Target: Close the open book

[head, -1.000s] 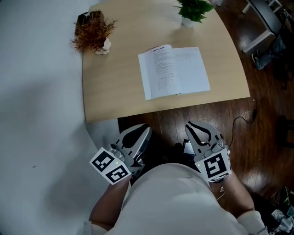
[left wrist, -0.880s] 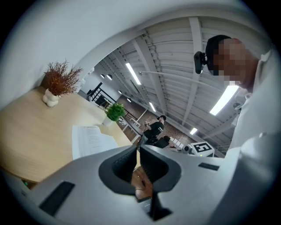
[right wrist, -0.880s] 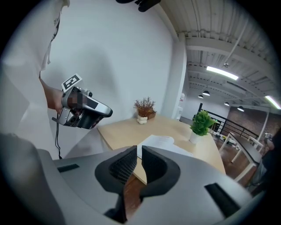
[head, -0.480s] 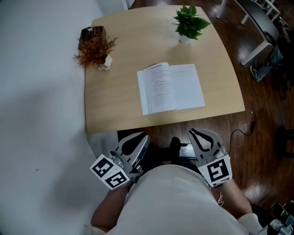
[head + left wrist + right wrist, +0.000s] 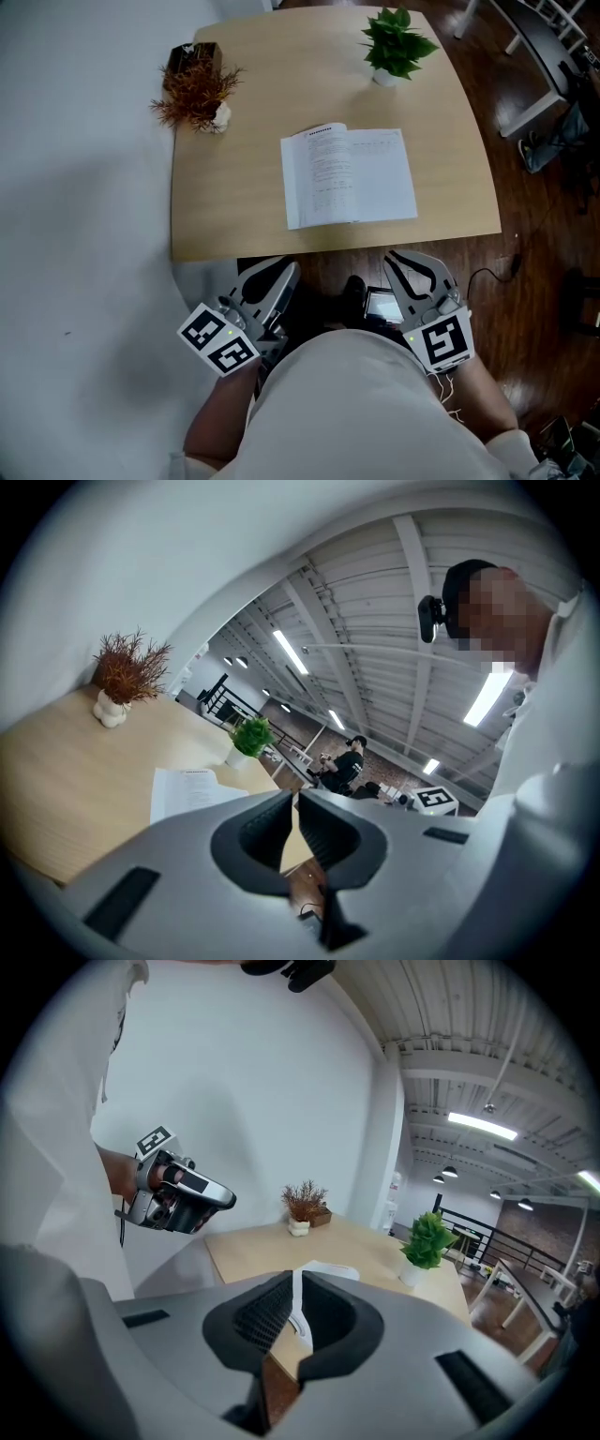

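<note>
The open book [image 5: 349, 176] lies flat on the light wooden table [image 5: 234, 216], white printed pages up, near the front edge. Both grippers hang below that edge, in front of my body and short of the book. My left gripper [image 5: 281, 274] points at the table with its jaws shut and nothing between them; in its own view, past the left gripper [image 5: 294, 799], the book [image 5: 186, 789] shows at the left. My right gripper [image 5: 405, 264] is also shut and empty. In the right gripper view, a white edge of the book [image 5: 330, 1270] peeks over the right gripper [image 5: 296, 1283].
A green potted plant [image 5: 396, 47] stands at the table's far right, a dried brown plant [image 5: 197, 89] in a white pot at the far left. A white wall borders the table's left side. Dark wood floor with a cable [image 5: 487, 274] lies to the right.
Both grippers have edged a little toward the table's near edge, still shut. The book has not moved on the table.
</note>
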### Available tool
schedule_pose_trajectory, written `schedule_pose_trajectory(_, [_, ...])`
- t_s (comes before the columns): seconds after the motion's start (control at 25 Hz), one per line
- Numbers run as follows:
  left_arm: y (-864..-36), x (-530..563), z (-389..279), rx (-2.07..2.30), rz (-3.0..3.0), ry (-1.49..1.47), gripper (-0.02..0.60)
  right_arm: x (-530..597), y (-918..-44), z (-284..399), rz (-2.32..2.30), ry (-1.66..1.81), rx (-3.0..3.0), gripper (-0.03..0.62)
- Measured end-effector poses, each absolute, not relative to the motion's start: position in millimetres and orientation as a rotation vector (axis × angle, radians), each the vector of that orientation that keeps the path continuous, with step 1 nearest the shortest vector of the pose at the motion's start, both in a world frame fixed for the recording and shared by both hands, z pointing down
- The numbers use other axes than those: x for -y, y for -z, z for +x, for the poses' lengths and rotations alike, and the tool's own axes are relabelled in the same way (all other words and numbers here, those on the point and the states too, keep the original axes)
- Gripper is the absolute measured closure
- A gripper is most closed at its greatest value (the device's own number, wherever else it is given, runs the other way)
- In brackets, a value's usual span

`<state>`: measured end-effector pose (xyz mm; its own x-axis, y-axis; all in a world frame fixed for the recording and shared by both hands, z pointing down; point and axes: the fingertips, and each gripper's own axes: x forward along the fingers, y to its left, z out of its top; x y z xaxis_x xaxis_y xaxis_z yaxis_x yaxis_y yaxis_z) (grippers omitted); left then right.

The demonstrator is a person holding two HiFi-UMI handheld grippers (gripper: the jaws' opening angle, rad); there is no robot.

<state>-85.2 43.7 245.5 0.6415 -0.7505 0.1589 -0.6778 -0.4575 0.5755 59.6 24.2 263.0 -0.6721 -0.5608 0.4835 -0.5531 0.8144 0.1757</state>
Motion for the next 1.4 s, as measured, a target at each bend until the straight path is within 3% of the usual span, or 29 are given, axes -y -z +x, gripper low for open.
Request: schedule_pose_trajectory(1.4, [-357.1, 8.9, -111.3, 1.056, 2.075, 0.051, 0.583, 34.4, -359.0, -52.8, 0.451, 0.238, 2.340, 0.579])
